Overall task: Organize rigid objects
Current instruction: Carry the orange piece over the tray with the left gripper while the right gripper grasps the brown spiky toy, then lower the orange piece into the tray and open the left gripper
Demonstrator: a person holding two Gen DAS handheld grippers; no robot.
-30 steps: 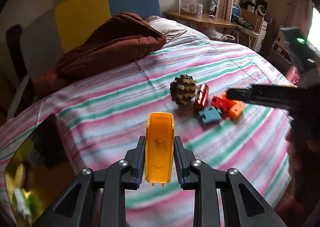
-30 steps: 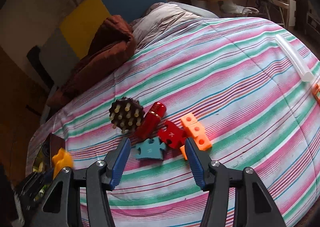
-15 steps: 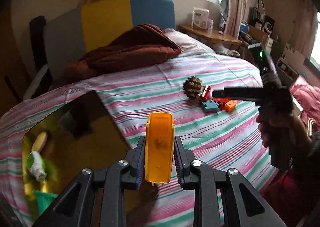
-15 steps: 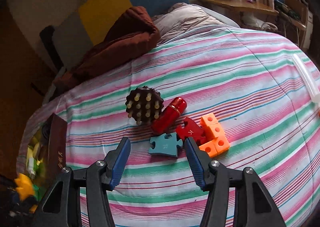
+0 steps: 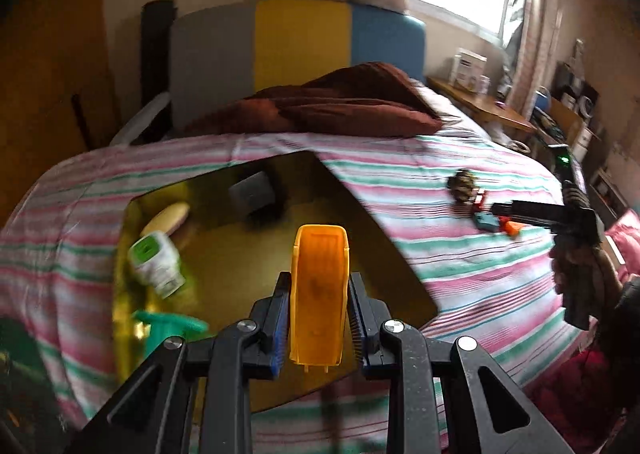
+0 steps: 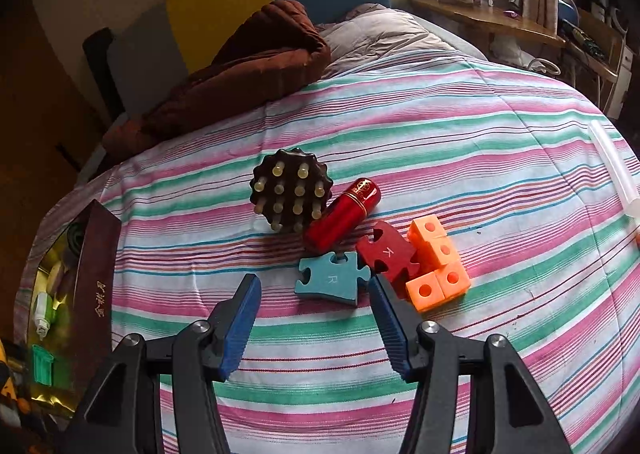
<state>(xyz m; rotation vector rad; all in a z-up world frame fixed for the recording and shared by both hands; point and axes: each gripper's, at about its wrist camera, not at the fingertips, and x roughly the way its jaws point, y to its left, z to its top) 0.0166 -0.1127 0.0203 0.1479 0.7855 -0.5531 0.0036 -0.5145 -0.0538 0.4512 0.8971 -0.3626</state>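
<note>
Orange toy clamped in L hand-held gripper over box.

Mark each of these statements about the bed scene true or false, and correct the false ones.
1. The left gripper is shut on the orange piece. True.
2. The right gripper holds the blue puzzle piece. False: its jaws stand open, apart from the piece.
3. The red cylinder lies beside the studded disc. True.
4. The gold-lined box is empty. False: a green-and-white bottle and other items lie inside.
</note>
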